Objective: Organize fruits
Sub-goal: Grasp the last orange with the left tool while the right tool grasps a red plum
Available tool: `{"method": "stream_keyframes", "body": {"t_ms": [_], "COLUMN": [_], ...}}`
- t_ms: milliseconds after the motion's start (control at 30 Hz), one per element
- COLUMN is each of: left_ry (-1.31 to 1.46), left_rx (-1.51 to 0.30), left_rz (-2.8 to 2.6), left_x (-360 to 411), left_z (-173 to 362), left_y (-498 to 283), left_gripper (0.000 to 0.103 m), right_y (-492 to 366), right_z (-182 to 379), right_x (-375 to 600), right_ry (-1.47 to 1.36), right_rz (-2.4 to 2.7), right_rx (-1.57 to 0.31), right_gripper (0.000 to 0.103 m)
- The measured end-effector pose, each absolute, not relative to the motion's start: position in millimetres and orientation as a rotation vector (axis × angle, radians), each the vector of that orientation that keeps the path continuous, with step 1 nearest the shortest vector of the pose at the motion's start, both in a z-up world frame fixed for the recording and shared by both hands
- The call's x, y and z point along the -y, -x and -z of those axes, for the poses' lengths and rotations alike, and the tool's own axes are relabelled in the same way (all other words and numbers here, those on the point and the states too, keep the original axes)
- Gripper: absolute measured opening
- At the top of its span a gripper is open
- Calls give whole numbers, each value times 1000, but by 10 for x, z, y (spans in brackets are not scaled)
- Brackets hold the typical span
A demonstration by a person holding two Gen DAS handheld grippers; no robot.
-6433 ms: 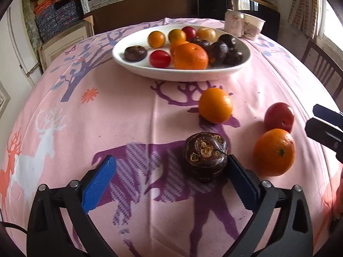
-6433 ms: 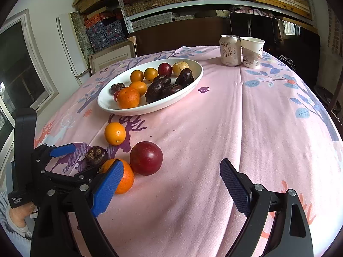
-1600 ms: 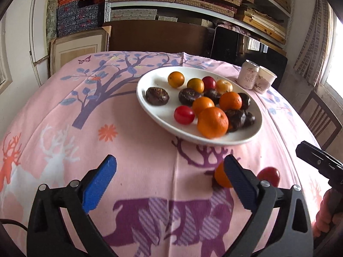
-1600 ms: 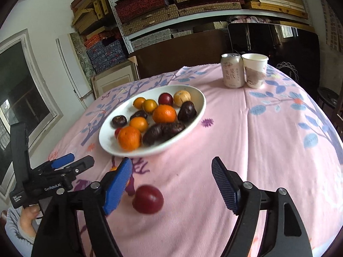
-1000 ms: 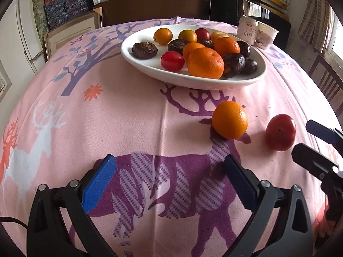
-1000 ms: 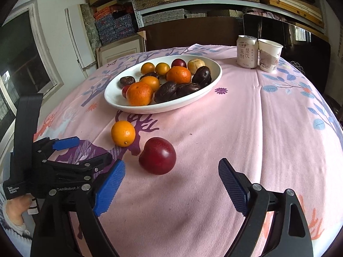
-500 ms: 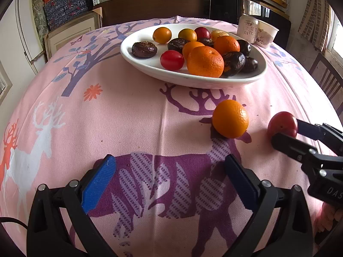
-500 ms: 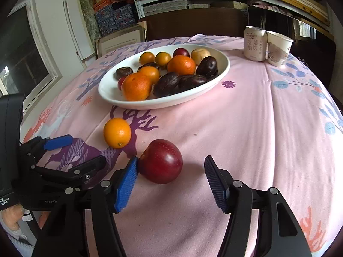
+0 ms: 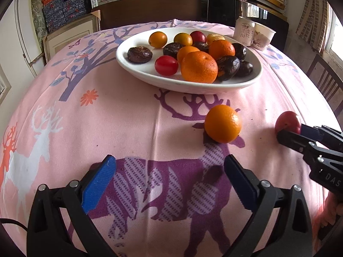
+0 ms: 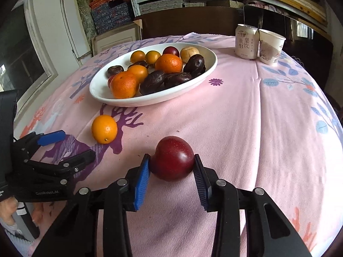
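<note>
My right gripper (image 10: 171, 167) is shut on a dark red plum (image 10: 172, 157) that rests on the pink tablecloth; the plum also shows at the right edge of the left wrist view (image 9: 287, 123), held between the right gripper's fingers (image 9: 300, 137). A loose orange (image 9: 223, 123) lies on the cloth near the white oval plate (image 9: 137, 68), also in the right wrist view (image 10: 104, 129). The plate (image 10: 205, 72) holds several oranges, plums, dark fruits and small yellow fruits. My left gripper (image 9: 169, 180) is open and empty, low over the cloth, short of the orange.
A drink can (image 10: 246, 41) and a paper cup (image 10: 271, 46) stand at the far right of the table. A chair (image 9: 325, 81) stands beside the table's right edge. Shelves and boxes line the wall behind.
My right gripper moved forward around the red plum and closed on it. The left gripper stayed almost still and open.
</note>
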State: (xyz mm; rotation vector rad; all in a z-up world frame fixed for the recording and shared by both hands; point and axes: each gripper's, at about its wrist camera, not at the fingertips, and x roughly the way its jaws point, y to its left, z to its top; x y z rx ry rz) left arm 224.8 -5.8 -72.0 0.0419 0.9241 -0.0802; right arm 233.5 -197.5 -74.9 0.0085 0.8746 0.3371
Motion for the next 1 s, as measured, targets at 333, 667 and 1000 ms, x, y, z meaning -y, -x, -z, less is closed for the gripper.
{"method": "stream_keyframes", "body": {"t_ms": [333, 667, 1000], "left_ry": [-41, -55, -55], "left_rx": [-946, -950, -947], "left_rz": [56, 49, 49], "left_x": [316, 361, 360], "left_z": [762, 775, 770], "left_y": [-2561, -2597, -2596], "left_gripper": [99, 99, 99], "right_y": [-2329, -2315, -2309], "right_z": [755, 781, 786], "right_x": [2002, 1950, 1942], "right_ry": [-11, 14, 17], "right_rz": [-342, -339, -339], "right_rx": [-881, -886, -885], "right_gripper": [41, 42, 42]}}
